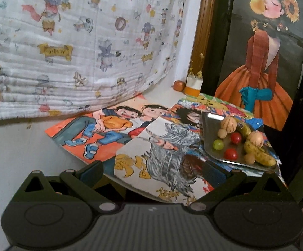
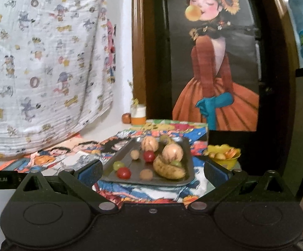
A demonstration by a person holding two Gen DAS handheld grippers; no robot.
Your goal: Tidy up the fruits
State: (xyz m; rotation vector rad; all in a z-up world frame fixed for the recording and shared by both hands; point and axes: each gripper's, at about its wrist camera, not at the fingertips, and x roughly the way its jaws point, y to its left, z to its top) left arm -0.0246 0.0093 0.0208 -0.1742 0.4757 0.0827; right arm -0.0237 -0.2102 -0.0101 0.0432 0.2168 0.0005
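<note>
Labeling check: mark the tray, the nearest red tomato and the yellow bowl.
tray (image 2: 185, 183), right wrist view, near rim
nearest red tomato (image 2: 123, 173), right wrist view, middle of its skin
yellow bowl (image 2: 228, 163), right wrist view, front wall

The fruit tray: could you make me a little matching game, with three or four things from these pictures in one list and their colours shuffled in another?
Things:
1. grape
2. cherry tomato
3. small bowl right of the tray
4. ribbon on the painted girl's dress

Colours:
A. teal blue
B. red
C. pale green
D. yellow

Pairs: 1-C, 2-B, 3-D, 4-A
</note>
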